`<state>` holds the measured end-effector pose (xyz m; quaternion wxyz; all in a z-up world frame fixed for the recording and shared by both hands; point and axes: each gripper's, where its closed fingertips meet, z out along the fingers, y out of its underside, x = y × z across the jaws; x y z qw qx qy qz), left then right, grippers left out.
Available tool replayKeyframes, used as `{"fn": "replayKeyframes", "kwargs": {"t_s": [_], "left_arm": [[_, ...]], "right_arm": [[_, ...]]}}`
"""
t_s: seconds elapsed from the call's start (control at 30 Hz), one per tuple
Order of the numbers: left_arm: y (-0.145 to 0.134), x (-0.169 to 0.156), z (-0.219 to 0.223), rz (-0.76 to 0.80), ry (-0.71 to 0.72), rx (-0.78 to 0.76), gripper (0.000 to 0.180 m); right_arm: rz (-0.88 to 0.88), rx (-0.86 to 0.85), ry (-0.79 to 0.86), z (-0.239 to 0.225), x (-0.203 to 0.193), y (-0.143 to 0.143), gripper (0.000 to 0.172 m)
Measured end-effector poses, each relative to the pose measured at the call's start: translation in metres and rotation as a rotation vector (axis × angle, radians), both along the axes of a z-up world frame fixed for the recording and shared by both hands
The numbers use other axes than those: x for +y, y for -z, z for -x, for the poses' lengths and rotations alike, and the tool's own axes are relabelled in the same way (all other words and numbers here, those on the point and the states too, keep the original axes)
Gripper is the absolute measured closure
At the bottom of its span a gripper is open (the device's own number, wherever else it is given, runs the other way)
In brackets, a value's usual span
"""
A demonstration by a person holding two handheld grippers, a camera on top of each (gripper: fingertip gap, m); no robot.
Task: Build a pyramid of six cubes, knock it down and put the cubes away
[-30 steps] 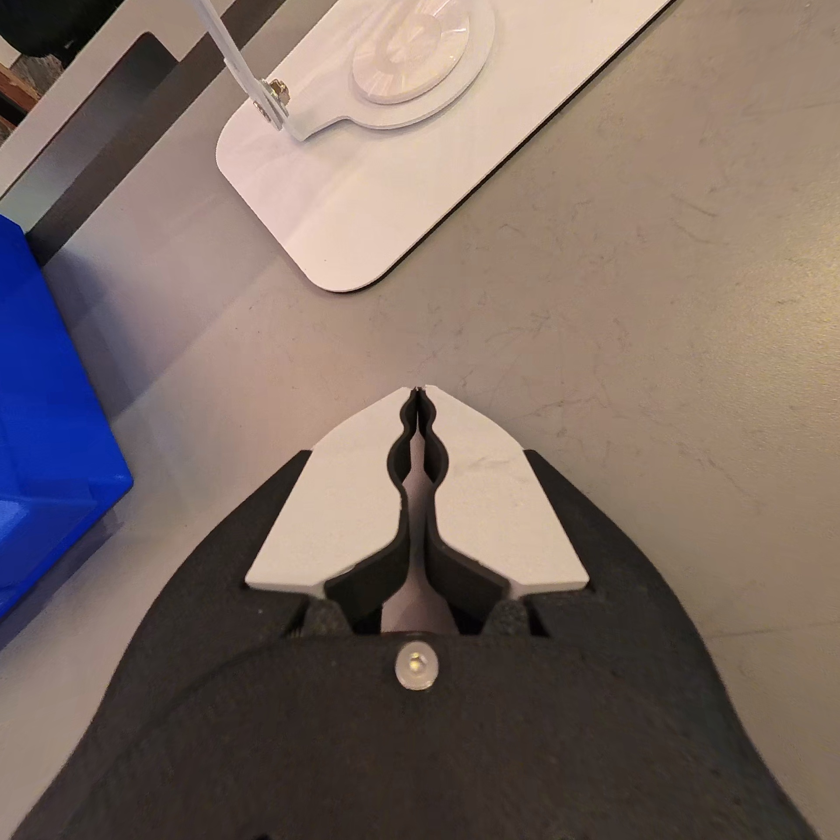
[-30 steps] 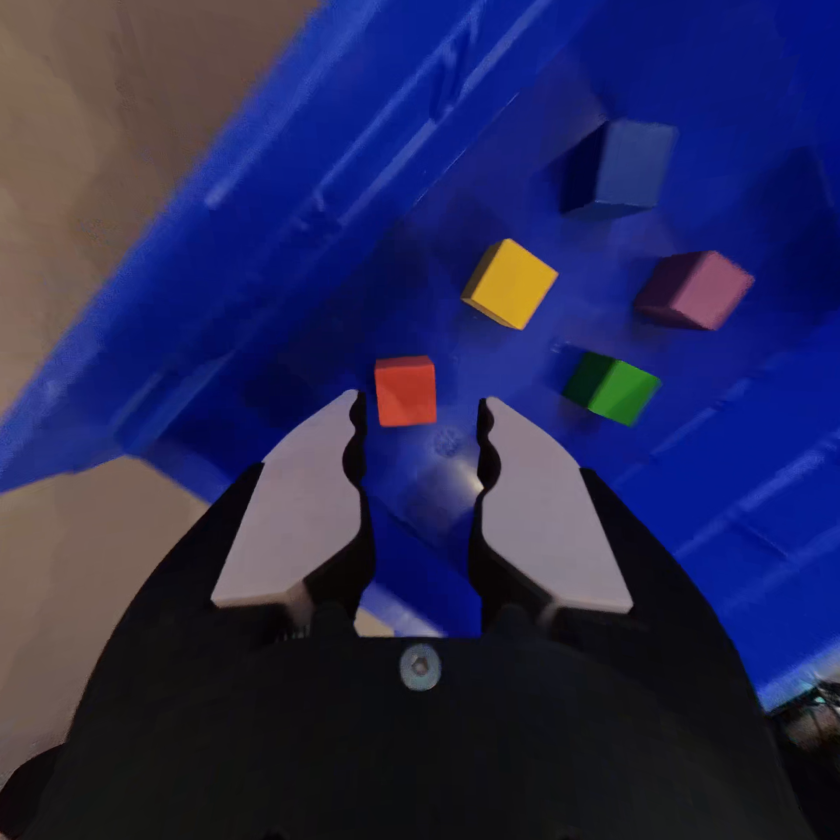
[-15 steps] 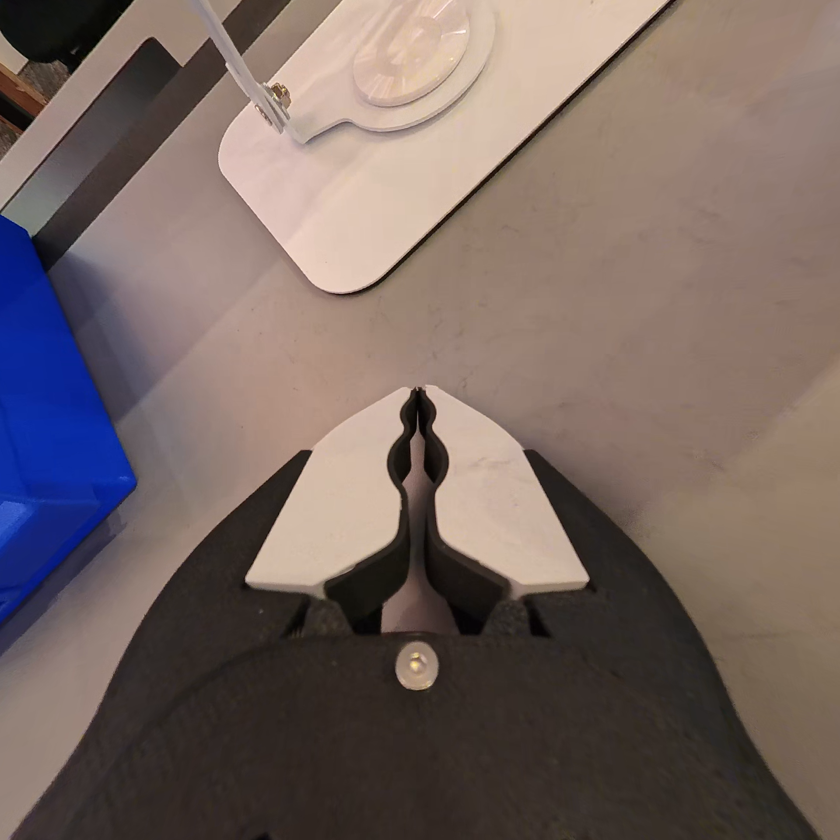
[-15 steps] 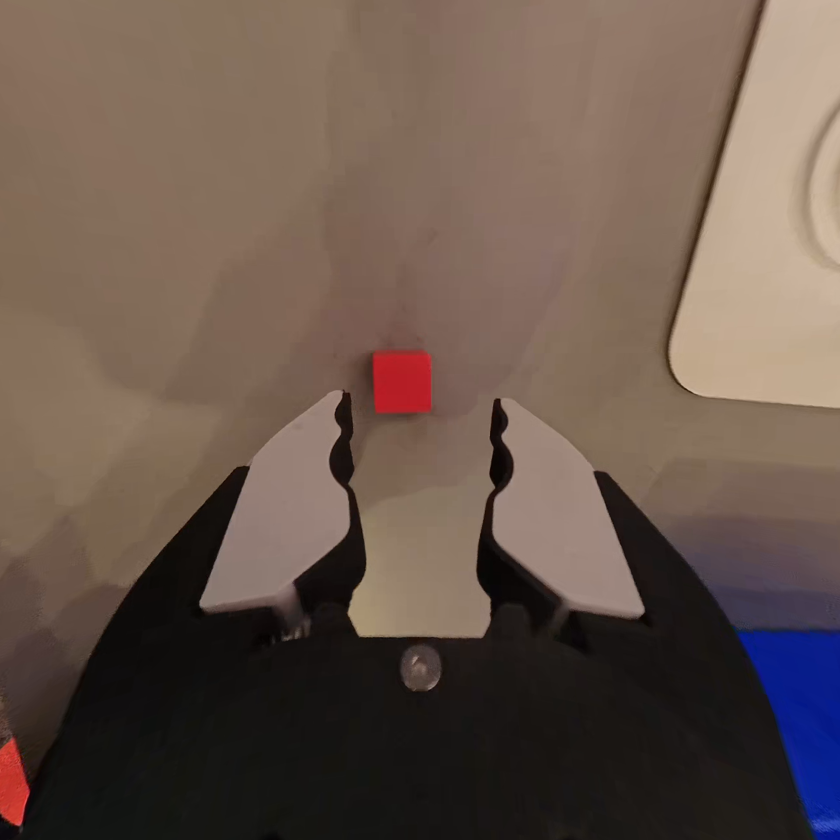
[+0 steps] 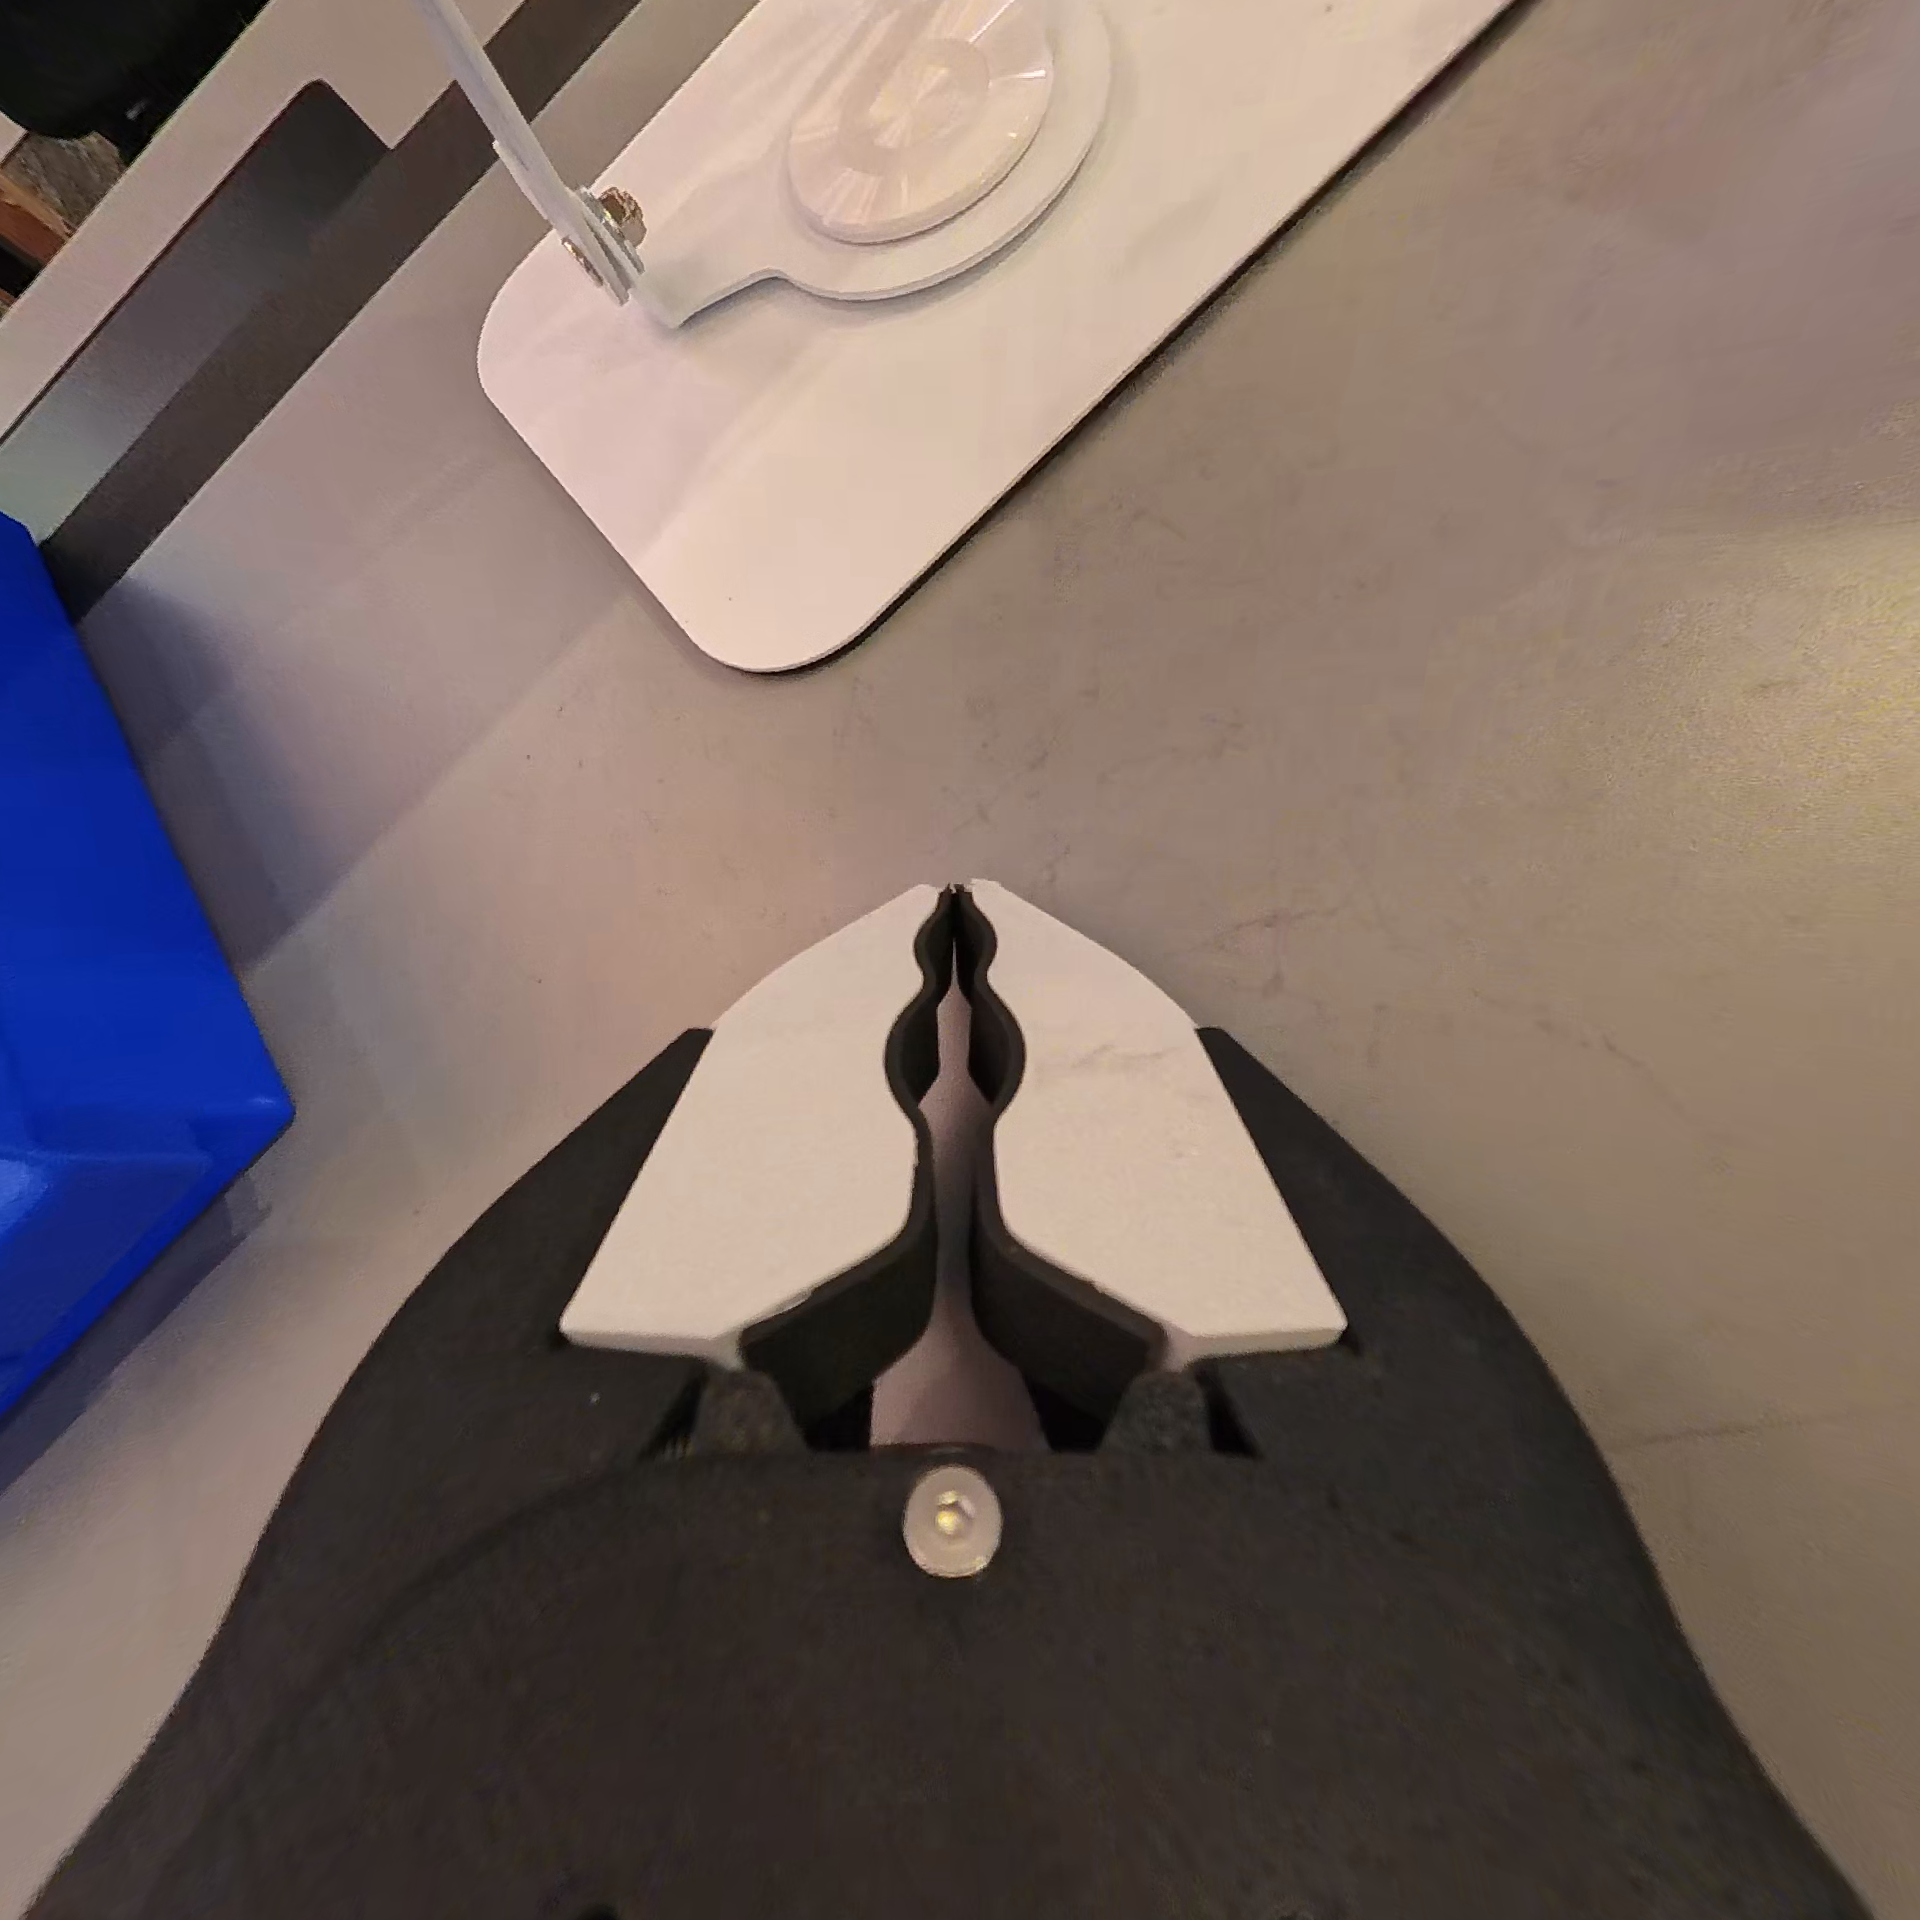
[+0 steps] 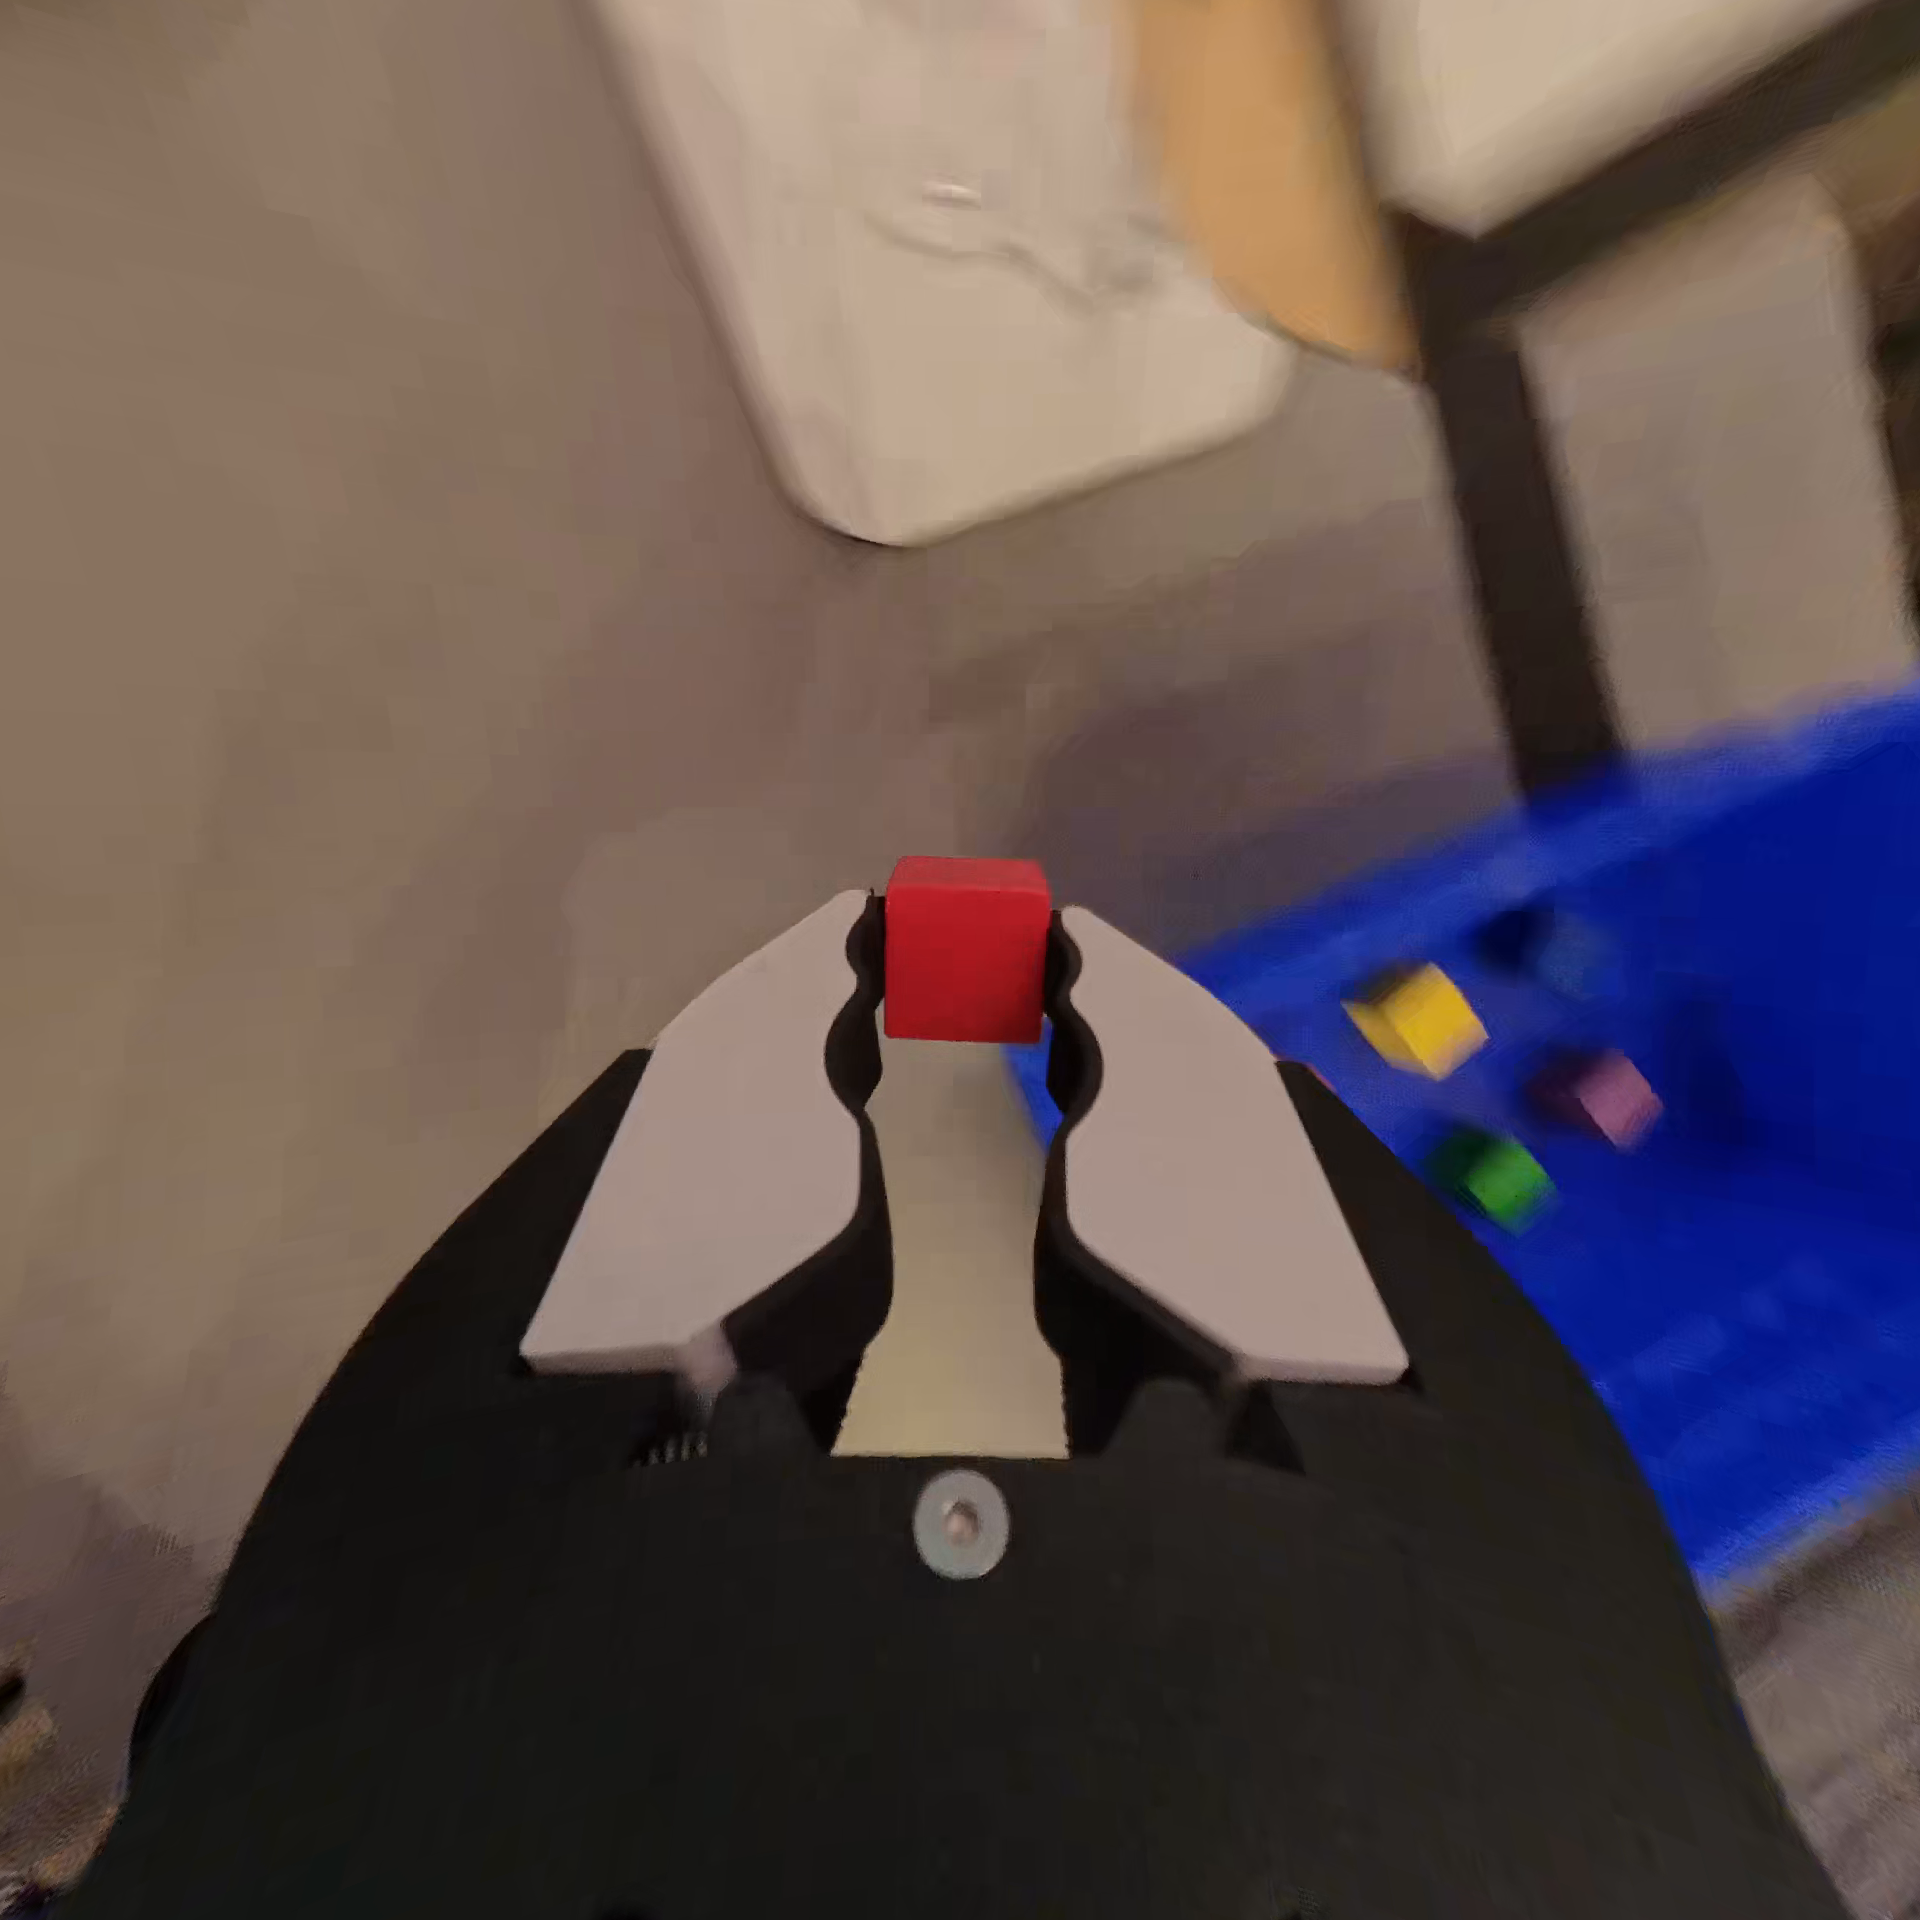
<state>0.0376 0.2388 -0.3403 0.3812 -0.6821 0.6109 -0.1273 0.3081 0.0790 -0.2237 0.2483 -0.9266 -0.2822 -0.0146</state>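
Observation:
My right gripper [image 6: 964, 920] is shut on a red cube [image 6: 964, 951], with both pads pressed on its sides, held above the grey table. To its right lies the blue bin [image 6: 1714, 1351] with a yellow cube [image 6: 1423, 1018], a purple cube [image 6: 1605, 1096], a green cube [image 6: 1496, 1179] and a dark blue cube [image 6: 1558, 951] inside. My left gripper [image 5: 958, 891] is shut with nothing between its fingertips, low over the bare grey table [image 5: 1455, 831]. A corner of the blue bin [image 5: 114, 1039] shows at the left of the left wrist view.
A white flat stand base [image 5: 831, 416] with a round disc and a thin arm lies ahead of the left gripper; it also shows blurred in the right wrist view [image 6: 935, 312]. A dark table leg [image 6: 1507, 520] stands beyond the bin. The table edge runs along the far left. About 35 centimeters separates my left fingertips from my right.
My right gripper left the bin, moved over a red cube on the table, closed on it and now swings back toward the bin with it. The left gripper has stayed still and shut.

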Motion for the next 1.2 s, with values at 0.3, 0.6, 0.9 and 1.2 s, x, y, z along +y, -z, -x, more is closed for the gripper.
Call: {"fn": "replayKeyframes", "kwargs": {"t_s": [0.3,0.6,0.9,1.2], "left_arm": [[0.000,0.000,0.000,-0.001,-0.003,0.000,0.180],[0.000,0.000,0.000,-0.001,-0.005,0.000,0.180],[0.000,0.000,0.000,0.001,-0.001,-0.001,0.180],[0.000,0.000,0.001,-0.016,-0.004,0.001,0.180]], "right_arm": [[0.159,0.067,0.549,-0.191,-0.017,0.049,0.143],[0.329,0.009,0.681,-0.214,-0.020,0.111,0.139],[0.004,-0.065,0.663,-0.212,-0.030,0.014,0.122],[-0.100,-0.092,0.779,-0.231,-0.104,0.003,0.109]]}}
